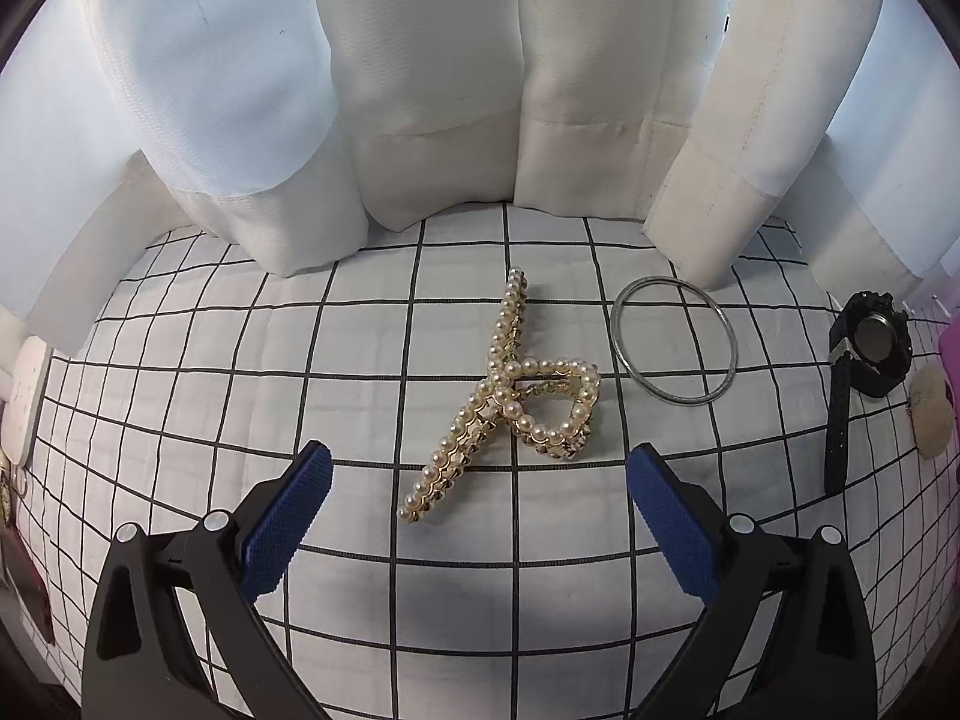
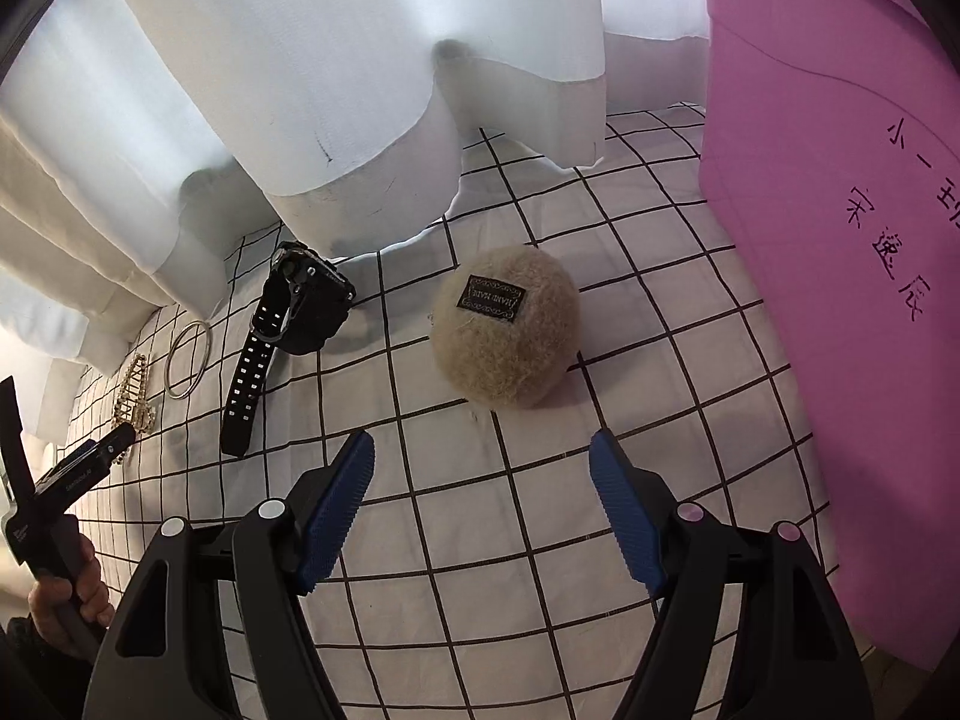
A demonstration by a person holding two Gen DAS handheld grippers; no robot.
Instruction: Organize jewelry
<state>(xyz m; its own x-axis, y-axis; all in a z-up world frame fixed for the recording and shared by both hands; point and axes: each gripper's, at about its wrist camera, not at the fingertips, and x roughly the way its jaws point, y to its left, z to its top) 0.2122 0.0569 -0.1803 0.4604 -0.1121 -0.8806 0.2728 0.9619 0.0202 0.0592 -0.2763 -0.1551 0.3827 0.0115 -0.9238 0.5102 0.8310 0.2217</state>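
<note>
A gold pearl hair claw (image 1: 510, 396) lies on the checked cloth just beyond my open, empty left gripper (image 1: 480, 468). A silver bangle (image 1: 673, 341) lies to its right, then a black watch (image 1: 864, 360). In the right wrist view my right gripper (image 2: 480, 456) is open and empty, just short of a beige fuzzy round piece (image 2: 504, 327) with a black label. The watch (image 2: 288, 324), bangle (image 2: 189, 360) and claw (image 2: 133, 396) lie to its left.
White curtains (image 1: 420, 90) hang along the back edge of the checked cloth (image 1: 300, 330). A pink board with handwriting (image 2: 840, 240) stands at the right. A white object (image 1: 24, 402) sits at the far left edge. The left gripper's handle and hand (image 2: 60, 540) show at lower left.
</note>
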